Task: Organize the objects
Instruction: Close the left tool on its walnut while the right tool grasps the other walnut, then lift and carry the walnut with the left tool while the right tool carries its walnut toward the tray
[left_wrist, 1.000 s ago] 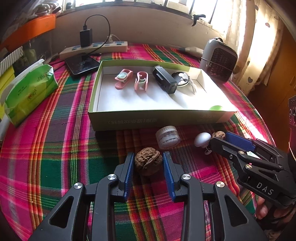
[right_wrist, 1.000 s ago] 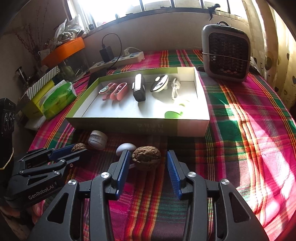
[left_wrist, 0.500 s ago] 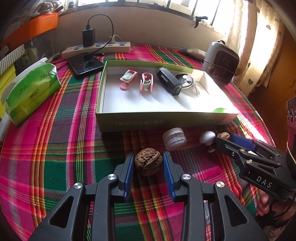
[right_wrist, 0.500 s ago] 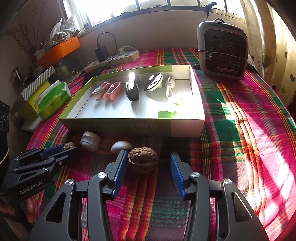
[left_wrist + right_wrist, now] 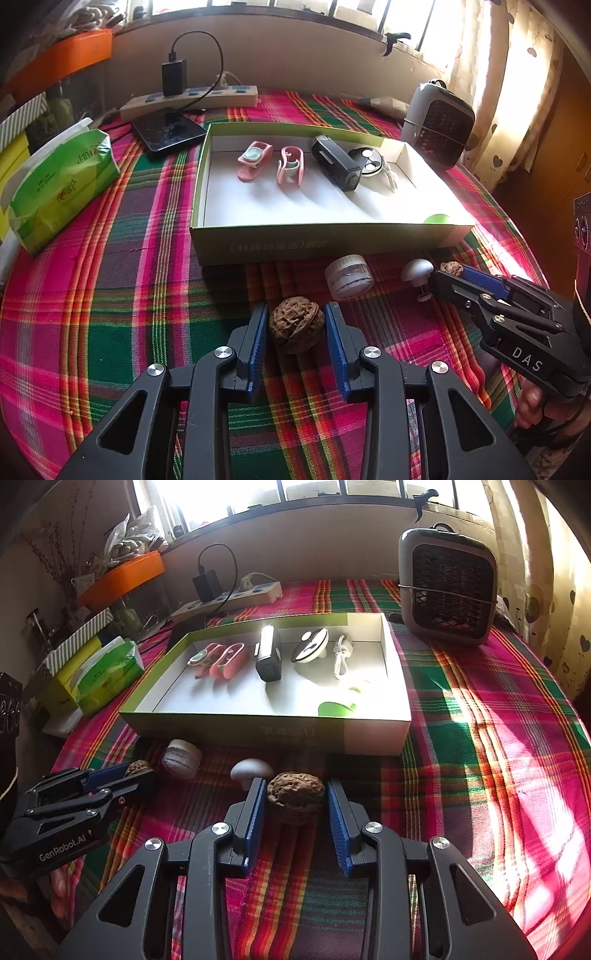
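While the left gripper [image 5: 295, 325] clenched a walnut [image 5: 294, 325] between its blue pads just above the plaid tablecloth [image 5: 110, 295], the left wrist view showed the shallow box [image 5: 317, 240] beyond it, a small jar [image 5: 349, 277] and a white knob [image 5: 417, 269] lying just in front of the box wall.

From the right wrist view, the right gripper [image 5: 295, 801] held a second walnut [image 5: 295, 799], its right pad close beside the shell, the knob [image 5: 251, 770] just to the left.
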Tool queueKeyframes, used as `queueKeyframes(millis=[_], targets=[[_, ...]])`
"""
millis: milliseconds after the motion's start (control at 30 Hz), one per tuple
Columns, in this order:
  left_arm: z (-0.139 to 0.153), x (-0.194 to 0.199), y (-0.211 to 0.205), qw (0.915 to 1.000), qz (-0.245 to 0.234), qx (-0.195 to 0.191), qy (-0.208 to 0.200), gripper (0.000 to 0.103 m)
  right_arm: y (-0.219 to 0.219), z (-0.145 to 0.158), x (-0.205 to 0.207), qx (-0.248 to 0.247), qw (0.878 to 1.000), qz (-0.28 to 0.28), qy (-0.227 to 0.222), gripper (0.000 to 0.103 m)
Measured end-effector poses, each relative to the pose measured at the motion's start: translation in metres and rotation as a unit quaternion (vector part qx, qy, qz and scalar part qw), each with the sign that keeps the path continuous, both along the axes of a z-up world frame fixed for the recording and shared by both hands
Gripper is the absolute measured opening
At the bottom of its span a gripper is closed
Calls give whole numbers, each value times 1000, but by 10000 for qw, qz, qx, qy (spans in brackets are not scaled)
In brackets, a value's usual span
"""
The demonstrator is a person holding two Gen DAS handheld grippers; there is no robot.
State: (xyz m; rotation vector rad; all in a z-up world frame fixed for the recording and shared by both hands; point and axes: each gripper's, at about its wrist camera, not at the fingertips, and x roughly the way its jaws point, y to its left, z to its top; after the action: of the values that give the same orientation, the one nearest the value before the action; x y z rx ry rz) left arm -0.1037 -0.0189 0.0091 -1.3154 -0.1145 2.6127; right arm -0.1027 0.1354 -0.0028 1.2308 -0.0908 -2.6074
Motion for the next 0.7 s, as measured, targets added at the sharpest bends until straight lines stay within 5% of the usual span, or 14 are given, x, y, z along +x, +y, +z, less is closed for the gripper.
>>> queueKeyframes(millis=[700], targets=[[1, 0, 0, 10000, -7, 3, 9, 29, 7, 0, 2, -36, 9999, -164, -4, 35]])
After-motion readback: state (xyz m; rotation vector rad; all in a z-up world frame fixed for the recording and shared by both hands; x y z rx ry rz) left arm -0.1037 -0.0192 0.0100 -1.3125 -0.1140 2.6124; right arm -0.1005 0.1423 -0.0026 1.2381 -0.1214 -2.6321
